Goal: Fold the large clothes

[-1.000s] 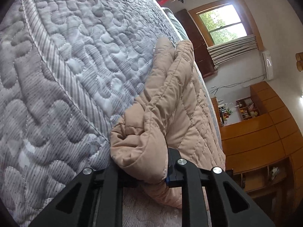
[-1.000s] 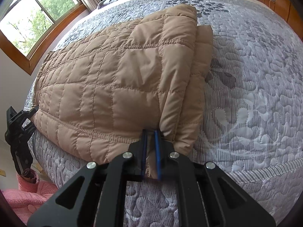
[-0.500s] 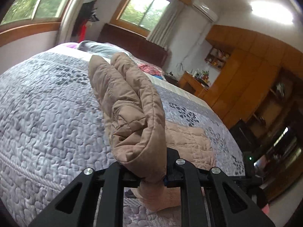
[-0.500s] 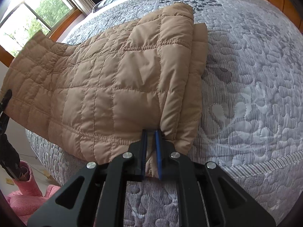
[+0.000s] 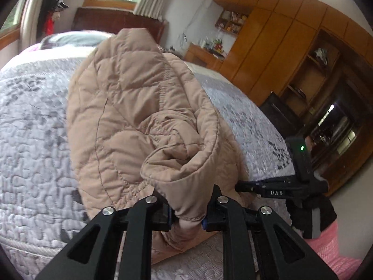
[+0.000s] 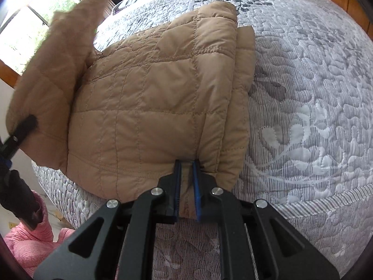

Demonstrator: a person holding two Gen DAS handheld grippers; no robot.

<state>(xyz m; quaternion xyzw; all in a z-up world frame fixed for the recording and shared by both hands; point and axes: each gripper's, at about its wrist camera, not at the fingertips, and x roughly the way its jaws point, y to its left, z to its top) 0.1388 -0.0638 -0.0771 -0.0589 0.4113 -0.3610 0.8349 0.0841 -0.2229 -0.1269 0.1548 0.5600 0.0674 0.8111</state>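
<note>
A tan quilted jacket lies on a grey quilted bed. My right gripper is shut on the jacket's near hem at the bed's front edge. My left gripper is shut on the jacket's other end, lifted off the bed and curling over toward the right. That raised flap shows at the left of the right wrist view, with my left gripper's finger on it. The right gripper also shows in the left wrist view.
Wooden wardrobes and shelves stand beyond the bed's right side. A dark headboard and windows are at the far end. Pink cloth lies on the floor by the bed's near left corner.
My left gripper has lifted its end of the jacket off the bed and swung it up and over toward the right gripper. The right gripper has held still.
</note>
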